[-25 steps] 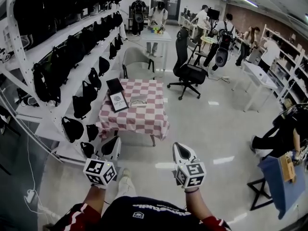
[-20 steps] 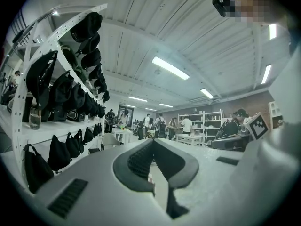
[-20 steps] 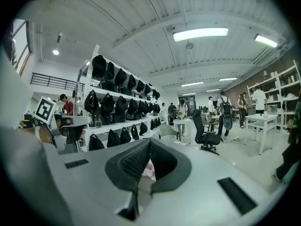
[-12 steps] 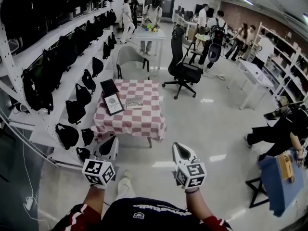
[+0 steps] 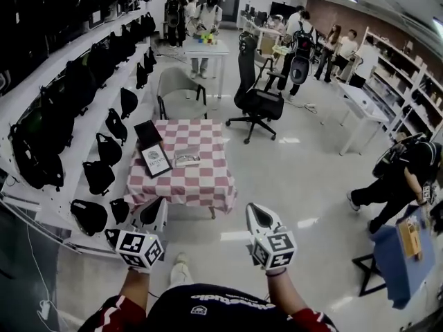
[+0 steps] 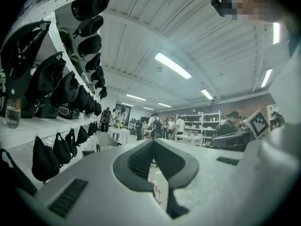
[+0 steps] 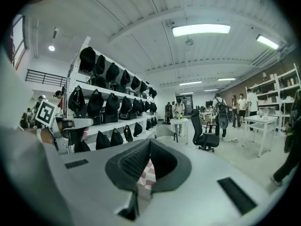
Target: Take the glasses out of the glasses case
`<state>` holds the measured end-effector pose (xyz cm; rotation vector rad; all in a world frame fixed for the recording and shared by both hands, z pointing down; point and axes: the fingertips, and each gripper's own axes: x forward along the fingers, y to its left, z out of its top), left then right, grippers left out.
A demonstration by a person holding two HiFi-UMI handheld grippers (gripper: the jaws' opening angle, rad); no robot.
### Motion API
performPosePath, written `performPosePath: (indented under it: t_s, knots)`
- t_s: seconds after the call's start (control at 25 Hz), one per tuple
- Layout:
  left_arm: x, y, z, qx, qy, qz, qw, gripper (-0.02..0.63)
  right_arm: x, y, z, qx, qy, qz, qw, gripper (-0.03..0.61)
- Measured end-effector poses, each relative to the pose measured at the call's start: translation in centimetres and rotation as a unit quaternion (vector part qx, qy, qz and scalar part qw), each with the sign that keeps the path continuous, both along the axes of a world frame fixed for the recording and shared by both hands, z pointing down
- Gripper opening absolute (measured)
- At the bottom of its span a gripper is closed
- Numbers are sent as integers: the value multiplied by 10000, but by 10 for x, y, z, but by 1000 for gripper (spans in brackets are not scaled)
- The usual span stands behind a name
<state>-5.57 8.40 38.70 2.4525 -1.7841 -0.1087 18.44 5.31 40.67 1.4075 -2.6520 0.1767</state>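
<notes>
Checked table (image 5: 187, 185) holds a likely glasses case (image 5: 185, 158), details indistinct.

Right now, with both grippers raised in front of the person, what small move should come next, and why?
Probably step forward toward the checkered table, because the glasses case lies on it, apparently well out of reach. The left gripper and right gripper hang over the floor short of the table, both with fingers closed and empty, so opening them can wait.
</notes>
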Motion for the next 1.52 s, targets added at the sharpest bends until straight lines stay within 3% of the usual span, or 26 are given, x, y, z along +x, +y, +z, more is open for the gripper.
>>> performPosePath:
  t_s: [0.44, 0.84, 1.12, 1.52]
  knots:
    - [-36, -114, 4, 42, 83, 351, 9993, 6, -31, -97, -10, 91, 183, 381, 9991, 2]
    - [-92, -197, -5, 46, -5, 565, 9984, 5, -93, -179, -25, 47, 179, 430, 9989, 2]
    - [-123, -237, 0, 88, 16, 753, 9971, 6, -139, -210, -26, 38, 228, 433, 9988, 2]
    - [-132, -263, 28, -124, 115, 977, 9951, 6, -156, -233, -16, -44, 300, 474, 9984, 2]
